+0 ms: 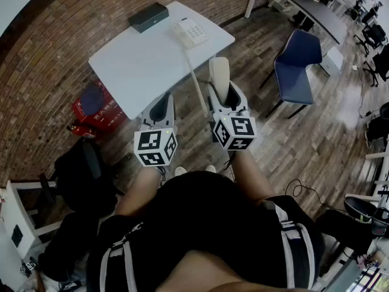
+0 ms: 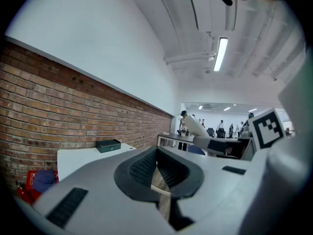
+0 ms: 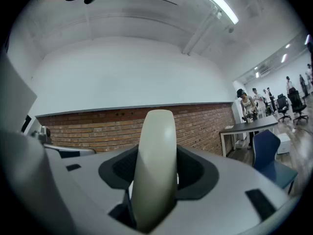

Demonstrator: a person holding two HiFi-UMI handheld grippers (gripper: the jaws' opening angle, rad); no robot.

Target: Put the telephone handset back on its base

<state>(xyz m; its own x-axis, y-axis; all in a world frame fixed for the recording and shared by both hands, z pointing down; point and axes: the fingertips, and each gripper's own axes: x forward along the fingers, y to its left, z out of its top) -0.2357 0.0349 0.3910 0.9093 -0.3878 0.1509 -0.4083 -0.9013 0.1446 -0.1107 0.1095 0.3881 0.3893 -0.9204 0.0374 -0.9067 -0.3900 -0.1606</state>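
Person's torso (image 1: 200, 230): dark clothing across the bottom of the head view, both forearms reaching forward to the grippers.
Left marker cube (image 1: 155, 148): on the rear of the left gripper, just ahead of the torso.
Right marker cube (image 1: 235, 132): on the rear of the right gripper, beside the other cube.
Left gripper (image 1: 161, 99): jaws drawn together at the tips, only a thin slit behind them with wood floor showing through. Nothing gripped. Aimed toward the table's near edge.
Right gripper (image 1: 220, 91): clamped on the handset, pads pressing its two sides, jaws standing wide to fit it.
Handset (image 1: 219, 72): cream, held in the air by the right gripper, standing upright between the jaws with its rounded end past their tips. Over the floor just off the table's near edge, well apart from the base.
Cord (image 1: 194, 81): pale, running from the base across the table, over the edge and down between the two grippers.
Base (image 1: 190, 32): white, with a keypad, flat on the table near its far right corner; handset not yet on it.
Box (image 1: 148, 16): dark and flat, at the table's far edge, near the base.
Table (image 1: 140, 62): white, set against the brick wall (image 1: 55, 47).
Blue chair (image 1: 298, 59): on the wood floor to the right of the table.
Red package (image 1: 97, 108): on the floor by the table's left side, next to the wall.
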